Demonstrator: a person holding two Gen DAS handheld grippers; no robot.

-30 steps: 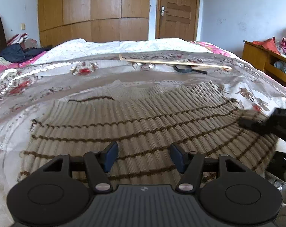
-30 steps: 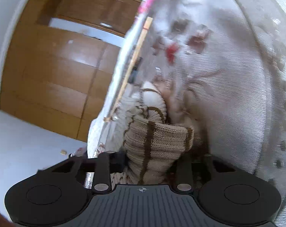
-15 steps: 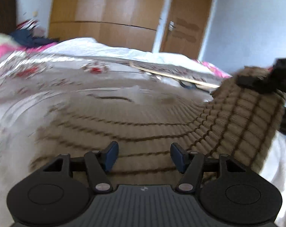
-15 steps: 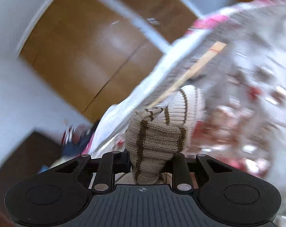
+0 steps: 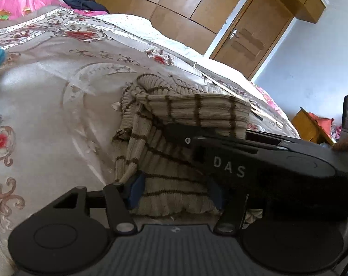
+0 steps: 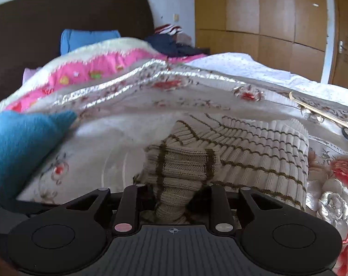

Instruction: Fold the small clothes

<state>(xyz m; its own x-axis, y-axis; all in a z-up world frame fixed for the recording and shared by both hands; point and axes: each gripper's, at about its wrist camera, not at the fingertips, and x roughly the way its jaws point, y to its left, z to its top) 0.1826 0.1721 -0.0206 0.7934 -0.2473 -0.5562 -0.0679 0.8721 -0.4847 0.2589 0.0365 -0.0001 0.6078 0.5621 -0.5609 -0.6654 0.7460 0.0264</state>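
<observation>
The fold is halfway through: the right gripper [image 6: 174, 197] has a bunched edge of the striped sweater [image 6: 254, 158] pinched between its narrowly set jaws, which have just been opening a little with the knit still between them, and it carries that edge over the rest of the garment. The sweater lies on the flowered bedspread [image 5: 47, 105], doubled on itself, its folded ridge toward one o'clock in the right wrist view. The left gripper [image 5: 174, 192] stands about half open with the lower layer lying between its blue pads [image 5: 134, 193]; whether they press on it I cannot tell. Next, I judge, the carried edge must be laid flat in line with the layer below and let go, then smoothed. The right gripper's arm crosses the left view from three o'clock and hides the sweater's near corner; its own fingertips are buried in the knit.
</observation>
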